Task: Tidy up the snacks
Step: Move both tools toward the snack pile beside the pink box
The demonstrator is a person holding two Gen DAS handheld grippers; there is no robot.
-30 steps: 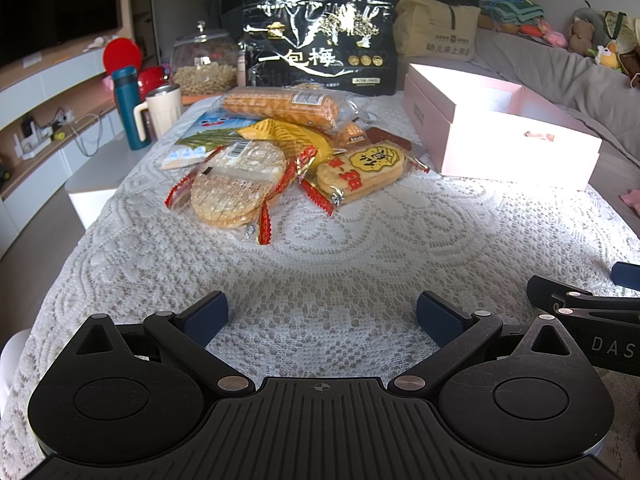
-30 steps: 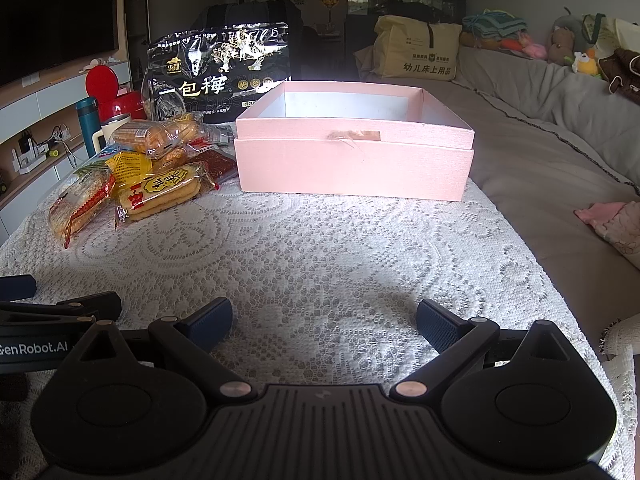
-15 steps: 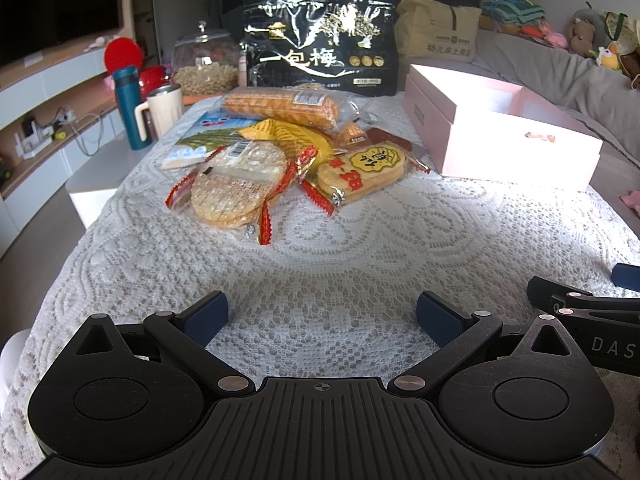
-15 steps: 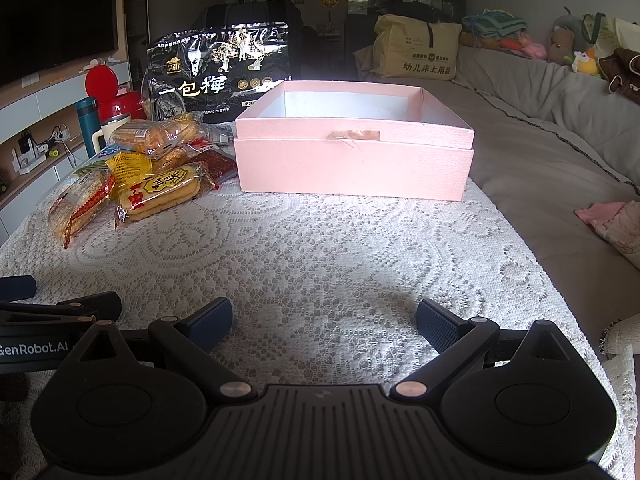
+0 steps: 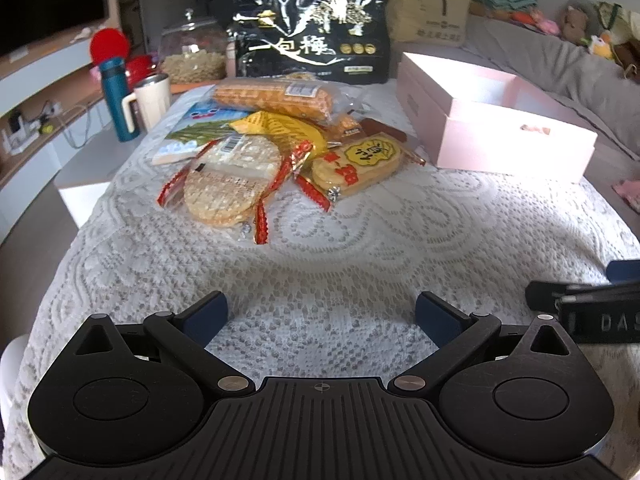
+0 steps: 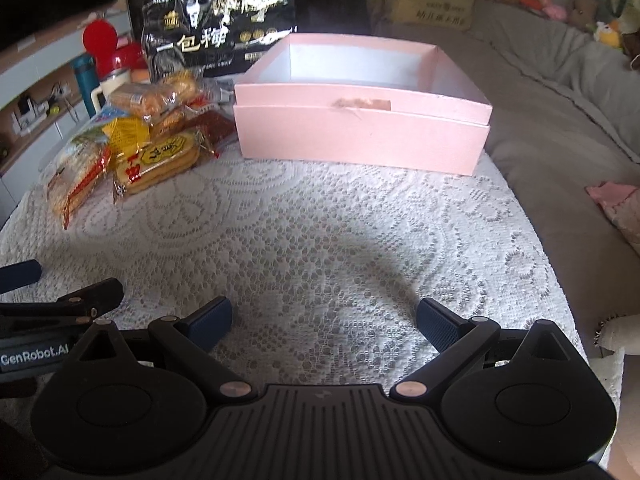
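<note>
A pile of snack packs lies on the white lace tablecloth (image 5: 320, 272): a round rice-cracker pack with red ends (image 5: 232, 184), a yellow-label cracker pack (image 5: 360, 164), a long biscuit pack (image 5: 276, 96) and a yellow bag (image 5: 280, 128). The pile also shows in the right wrist view (image 6: 156, 160). An open, empty pink box (image 6: 360, 132) stands to its right; it also shows in the left wrist view (image 5: 500, 132). My left gripper (image 5: 320, 316) is open and empty, well short of the pile. My right gripper (image 6: 324, 320) is open and empty, in front of the box.
A large black snack bag (image 5: 312, 36) stands behind the pile. A teal bottle (image 5: 116, 100), a white mug (image 5: 150, 100) and a glass jar (image 5: 192, 52) stand at the far left. A grey sofa (image 6: 560, 92) runs along the right.
</note>
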